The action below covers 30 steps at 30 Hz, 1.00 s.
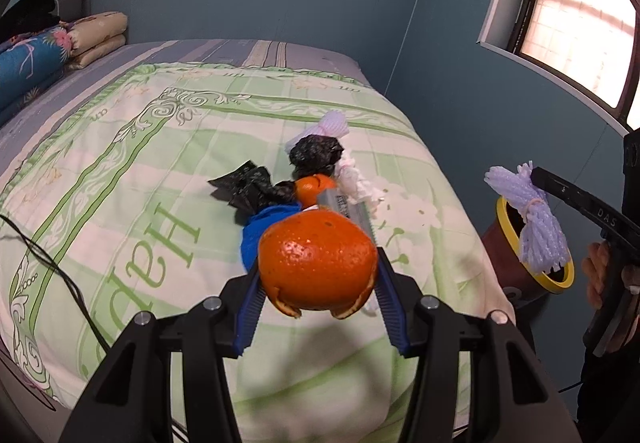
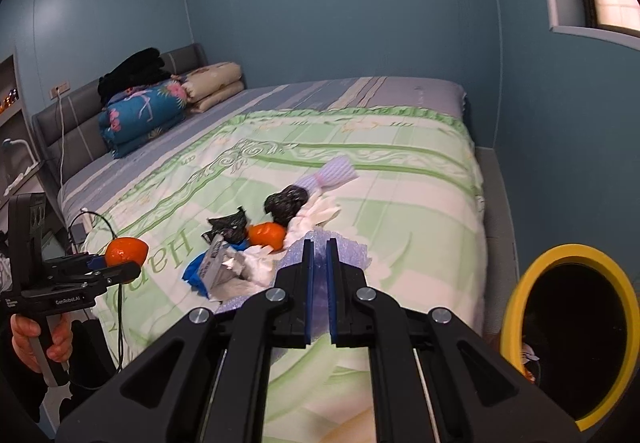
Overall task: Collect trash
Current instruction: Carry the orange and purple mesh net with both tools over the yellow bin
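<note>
My left gripper is shut on an orange peel and holds it above the bed; it also shows in the right wrist view. My right gripper is shut on a purple foam net, held over the yellow-rimmed trash bin; the bin also shows in the right wrist view. On the bed lies a trash pile: black bags, another orange peel, white tissue, a blue bag, a silver wrapper and another foam net.
The bed has a green patterned quilt. Folded quilts lie by the grey headboard. A black cable crosses the bed's left side. Blue walls and a window stand to the right.
</note>
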Each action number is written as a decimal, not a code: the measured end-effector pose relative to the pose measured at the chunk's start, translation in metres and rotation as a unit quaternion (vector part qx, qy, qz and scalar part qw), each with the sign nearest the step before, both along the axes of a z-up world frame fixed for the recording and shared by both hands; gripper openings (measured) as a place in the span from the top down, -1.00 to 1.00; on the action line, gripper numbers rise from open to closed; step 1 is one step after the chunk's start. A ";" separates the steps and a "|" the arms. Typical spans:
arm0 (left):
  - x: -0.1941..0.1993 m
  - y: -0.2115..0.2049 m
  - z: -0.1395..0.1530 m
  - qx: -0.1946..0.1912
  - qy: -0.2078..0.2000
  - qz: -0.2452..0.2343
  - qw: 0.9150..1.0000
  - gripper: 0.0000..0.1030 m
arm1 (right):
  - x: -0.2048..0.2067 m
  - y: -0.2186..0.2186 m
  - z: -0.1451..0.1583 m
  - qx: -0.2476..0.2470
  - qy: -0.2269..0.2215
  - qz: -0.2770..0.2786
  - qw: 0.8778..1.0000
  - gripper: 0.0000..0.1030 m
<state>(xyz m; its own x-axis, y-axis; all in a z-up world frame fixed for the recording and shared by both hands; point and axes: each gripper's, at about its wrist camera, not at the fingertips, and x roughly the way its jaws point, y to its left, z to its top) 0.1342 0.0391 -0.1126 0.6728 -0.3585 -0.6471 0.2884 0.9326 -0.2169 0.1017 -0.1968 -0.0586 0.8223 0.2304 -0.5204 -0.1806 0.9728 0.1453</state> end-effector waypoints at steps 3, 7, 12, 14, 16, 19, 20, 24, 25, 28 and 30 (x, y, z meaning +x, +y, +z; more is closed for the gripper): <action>0.003 -0.014 0.007 -0.001 -0.004 -0.010 1.000 0.06 | -0.004 -0.014 0.005 0.002 -0.006 -0.014 1.000 0.90; 0.006 -0.034 0.014 0.001 -0.009 -0.027 1.000 0.06 | -0.009 -0.032 0.011 0.001 -0.015 -0.031 0.999 0.90; 0.014 -0.063 0.021 0.002 -0.014 -0.052 0.999 0.06 | -0.014 -0.057 0.017 -0.002 -0.022 -0.055 0.998 0.90; 0.017 -0.075 0.025 0.004 -0.019 -0.061 0.998 0.06 | -0.016 -0.068 0.019 -0.005 -0.023 -0.066 0.998 0.90; 0.021 -0.088 0.028 0.004 -0.022 -0.072 0.997 0.06 | -0.019 -0.077 0.019 -0.007 -0.024 -0.075 0.997 0.90; 0.026 -0.108 0.032 0.002 -0.024 -0.087 0.996 0.06 | -0.023 -0.093 0.018 -0.008 -0.024 -0.092 0.995 0.90; 0.027 -0.113 0.033 0.002 -0.025 -0.091 0.996 0.06 | -0.023 -0.099 0.018 -0.008 -0.023 -0.098 0.995 0.90; 0.035 -0.144 0.033 0.005 -0.025 -0.117 0.993 0.06 | -0.026 -0.123 0.016 -0.006 -0.022 -0.120 0.992 0.90; 0.037 -0.150 0.033 0.005 -0.024 -0.122 0.992 0.06 | -0.027 -0.130 0.016 -0.005 -0.022 -0.128 0.992 0.90; 0.043 -0.174 0.034 0.006 -0.022 -0.140 0.990 0.06 | -0.031 -0.146 0.016 -0.006 -0.022 -0.146 0.989 0.90; 0.046 -0.190 0.034 0.004 -0.021 -0.154 0.988 0.06 | -0.035 -0.158 0.015 -0.005 -0.022 -0.160 0.987 0.90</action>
<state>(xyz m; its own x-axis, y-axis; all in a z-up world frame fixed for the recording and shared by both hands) 0.1804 -0.1511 -0.0781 0.5591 -0.5456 -0.6243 0.5666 0.8011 -0.1927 0.0666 -0.3550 -0.0435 0.8739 -0.0495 -0.4836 0.1296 0.9825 0.1337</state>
